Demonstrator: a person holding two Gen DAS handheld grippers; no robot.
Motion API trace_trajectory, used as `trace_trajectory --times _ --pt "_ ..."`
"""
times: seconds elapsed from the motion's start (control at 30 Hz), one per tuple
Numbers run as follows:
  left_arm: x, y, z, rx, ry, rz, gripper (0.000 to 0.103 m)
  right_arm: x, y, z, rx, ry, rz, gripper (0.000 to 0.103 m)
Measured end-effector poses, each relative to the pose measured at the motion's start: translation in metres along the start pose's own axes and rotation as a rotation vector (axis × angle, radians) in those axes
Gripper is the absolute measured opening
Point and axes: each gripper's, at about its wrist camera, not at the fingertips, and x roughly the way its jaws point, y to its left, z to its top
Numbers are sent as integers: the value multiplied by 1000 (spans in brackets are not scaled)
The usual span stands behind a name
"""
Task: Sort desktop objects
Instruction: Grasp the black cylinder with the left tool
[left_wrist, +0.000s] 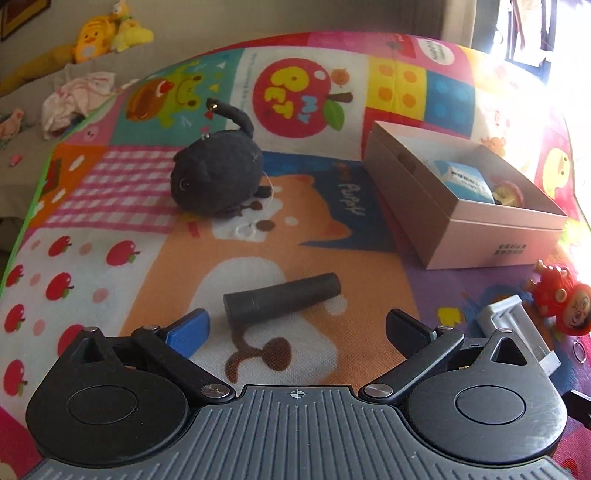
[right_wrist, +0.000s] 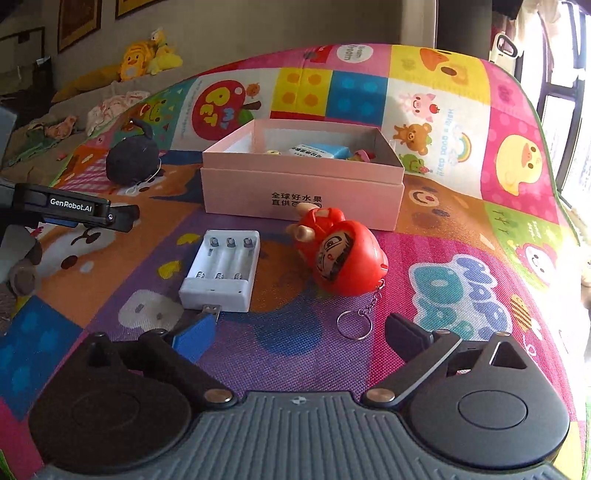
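A dark cylinder lies on the colourful play mat just ahead of my left gripper, which is open and empty. Farther off sits a black plush cat. The pink box at the right holds a blue-and-white carton and a small red item. My right gripper stands wide open over the mat with nothing between its fingers. In front of it lie a white battery charger and a red daruma keychain. The pink box stands behind them.
The mat drapes over a raised surface and drops away at its left and far edges. Yellow plush toys and crumpled cloth lie beyond on a sofa. My left gripper's body shows at the left of the right wrist view.
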Motion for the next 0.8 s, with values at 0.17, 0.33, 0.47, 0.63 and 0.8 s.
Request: trace_trajectory --times 0.17,0.33,0.47,0.63,0.8 --pt "17 -8 7 11 -8 -30 103 4 -3 0 19 24 -1 103" --pt "22 -16 8 50 -36 -43 98 6 -3 0 18 37 2 103" --pt "20 -20 6 90 -50 -26 80 8 -4 0 25 51 7 103" --pt "12 -20 0 108 -53 -55 80 8 -3 0 26 54 8 103" --pt "-14 -39 -25 198 -43 -169 80 9 4 1 -13 55 15 103"
